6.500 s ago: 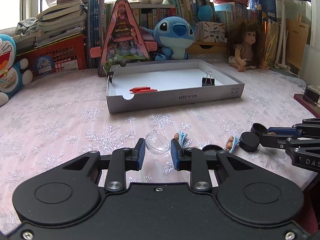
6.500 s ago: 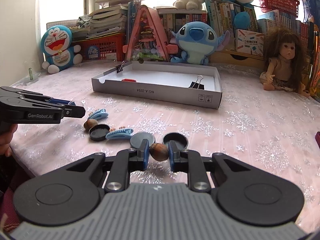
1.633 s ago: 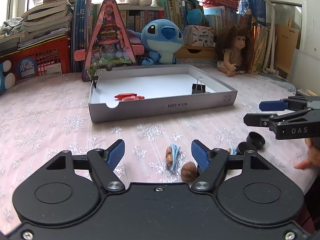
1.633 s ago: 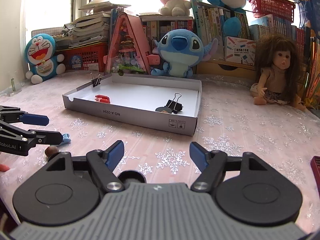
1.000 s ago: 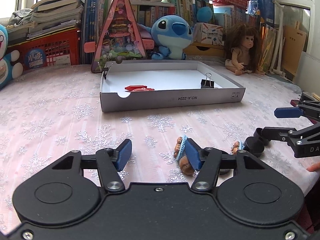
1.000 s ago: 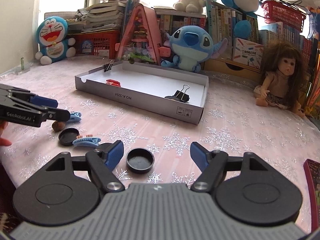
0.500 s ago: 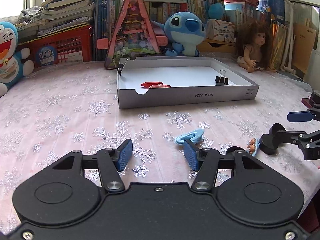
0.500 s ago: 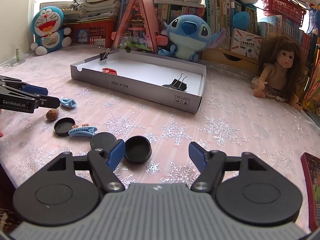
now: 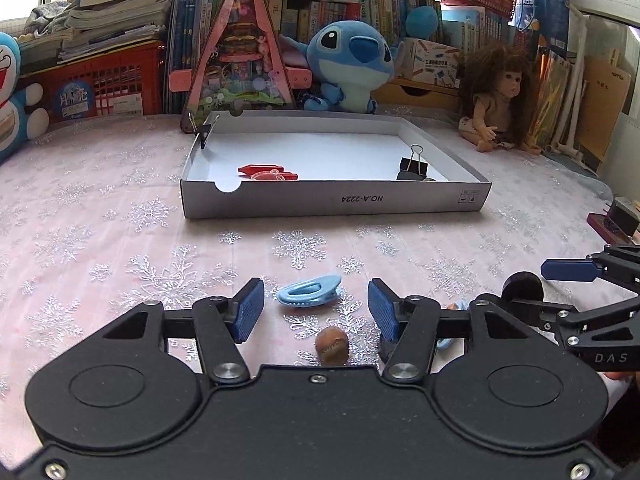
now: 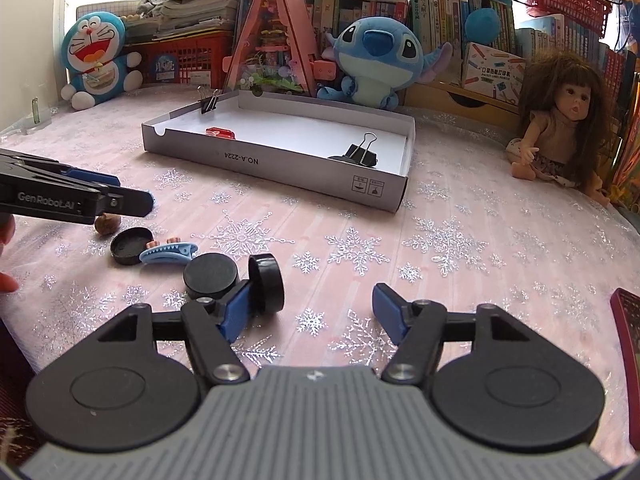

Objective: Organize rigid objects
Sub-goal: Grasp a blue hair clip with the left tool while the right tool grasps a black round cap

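Observation:
My left gripper [image 9: 316, 308] is open, its fingers either side of a blue hair clip [image 9: 310, 290] and a walnut [image 9: 331, 345] on the table. My right gripper [image 10: 314, 314] is open; its left finger [image 10: 236, 312] touches a black cap [image 10: 267, 283] tipped on edge. A flat black cap [image 10: 210, 274], a second blue clip [image 10: 169, 253], an upturned black cap [image 10: 131, 245] and the walnut [image 10: 107, 223] lie to its left. The grey shallow box [image 9: 336, 200] holds red pieces [image 9: 266, 171] and a binder clip [image 9: 412, 168].
Plush toys, a pink triangular toy house [image 9: 240, 64], books and a doll [image 9: 500, 100] line the back. A dark red object [image 10: 628, 360] lies at the right table edge. The right gripper shows in the left wrist view [image 9: 580, 292].
My left gripper moved forward over the blue clip and walnut. My right gripper shifted right and its left finger tipped a black cap onto its edge.

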Tool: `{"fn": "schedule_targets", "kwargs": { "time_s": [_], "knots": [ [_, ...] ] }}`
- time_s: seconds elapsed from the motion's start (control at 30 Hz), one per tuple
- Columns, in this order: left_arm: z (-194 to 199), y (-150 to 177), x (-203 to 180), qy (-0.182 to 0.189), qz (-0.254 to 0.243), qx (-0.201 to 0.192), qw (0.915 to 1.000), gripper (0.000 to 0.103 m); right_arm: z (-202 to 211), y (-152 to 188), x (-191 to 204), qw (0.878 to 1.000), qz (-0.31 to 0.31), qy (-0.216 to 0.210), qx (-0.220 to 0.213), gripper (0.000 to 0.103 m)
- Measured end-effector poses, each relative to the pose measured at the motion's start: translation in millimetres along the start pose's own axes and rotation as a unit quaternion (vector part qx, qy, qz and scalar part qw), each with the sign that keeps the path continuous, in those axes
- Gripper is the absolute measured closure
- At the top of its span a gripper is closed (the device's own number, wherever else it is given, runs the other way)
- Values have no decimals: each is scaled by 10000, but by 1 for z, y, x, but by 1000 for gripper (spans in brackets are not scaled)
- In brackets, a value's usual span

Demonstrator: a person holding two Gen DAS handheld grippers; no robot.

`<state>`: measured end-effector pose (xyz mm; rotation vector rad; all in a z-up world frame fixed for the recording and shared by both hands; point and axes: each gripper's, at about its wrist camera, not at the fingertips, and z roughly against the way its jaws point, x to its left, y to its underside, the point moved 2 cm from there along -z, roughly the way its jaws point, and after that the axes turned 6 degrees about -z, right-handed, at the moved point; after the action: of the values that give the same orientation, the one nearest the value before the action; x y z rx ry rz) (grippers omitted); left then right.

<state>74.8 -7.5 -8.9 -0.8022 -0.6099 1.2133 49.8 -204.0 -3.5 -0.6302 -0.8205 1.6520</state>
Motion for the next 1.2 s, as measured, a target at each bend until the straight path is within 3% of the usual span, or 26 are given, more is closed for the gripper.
{"fn": "schedule_targets", "kwargs": {
  "time_s": [0.1,0.5,0.77,0.9,1.1,1.2],
  "knots": [
    [-5,1,-1,-45,61,71,9999,49,0,1,-1,10000,-36,-32,-17,26],
    [-7,3,-4,-185,-46,59,9998,69,4,2,0,9998,17,-120,-132,26],
    [-7,3,-5,-198,-87,48,9998,69,3,2,4,9999,110,-57,-107,31],
    [-7,4,-5,-207,-89,41,9997,71,1,2,1,10000,22,-56,-60,36],
    [-7,4,-5,-207,-97,40,9997,71,-1,2,-1,9999,-83,-68,-27,63],
    [-7,4,-5,-208,-86,39,9997,71,-1,3,0,9999,-94,-66,-45,66]
  ]
}}
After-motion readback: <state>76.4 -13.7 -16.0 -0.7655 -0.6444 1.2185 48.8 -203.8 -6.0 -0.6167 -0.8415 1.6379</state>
